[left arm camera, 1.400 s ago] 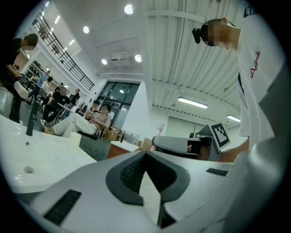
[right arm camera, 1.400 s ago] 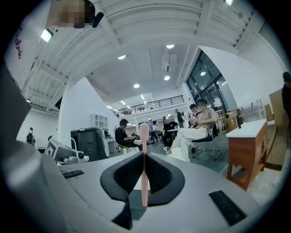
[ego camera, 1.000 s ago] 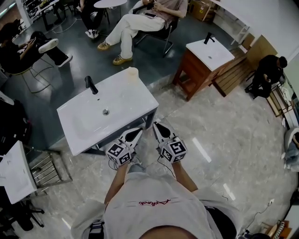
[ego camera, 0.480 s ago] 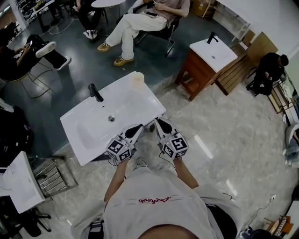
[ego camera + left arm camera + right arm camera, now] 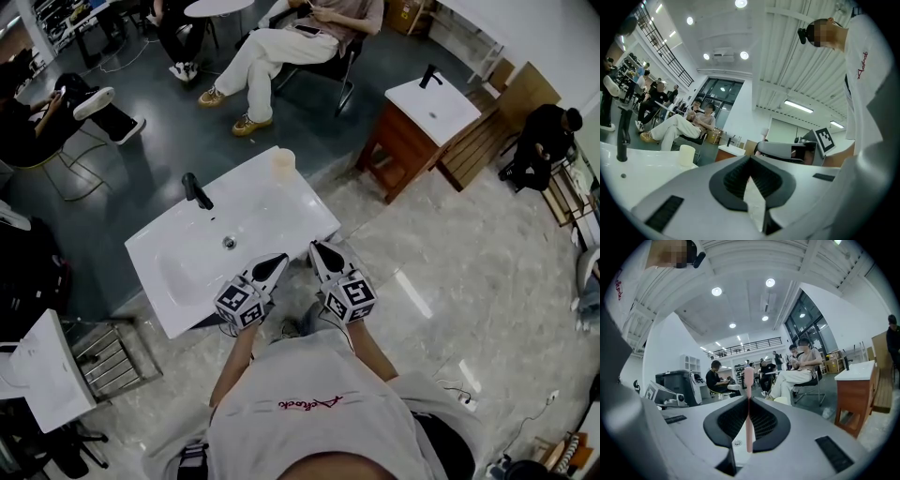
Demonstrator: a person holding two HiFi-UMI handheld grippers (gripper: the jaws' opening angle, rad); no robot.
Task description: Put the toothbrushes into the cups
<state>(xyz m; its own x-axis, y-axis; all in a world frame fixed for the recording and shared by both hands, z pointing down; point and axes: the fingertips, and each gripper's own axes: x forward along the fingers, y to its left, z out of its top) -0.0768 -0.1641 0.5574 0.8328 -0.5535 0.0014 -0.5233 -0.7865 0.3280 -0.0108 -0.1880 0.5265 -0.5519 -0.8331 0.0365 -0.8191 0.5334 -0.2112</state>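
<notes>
Right tongs (image 5: 749,398) around pink toothbrush (image 5: 748,380)

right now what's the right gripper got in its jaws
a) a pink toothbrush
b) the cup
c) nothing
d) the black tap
a: in the right gripper view the right gripper has its jaws closed on a thin pink toothbrush that stands upright between them, while the cup sits apart on the far corner of the sink.

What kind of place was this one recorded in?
Probably an open lab or workshop hall, not a real bathroom: a white washbasin and a second washbasin stand free on the floor, with a seated person nearby.
</notes>
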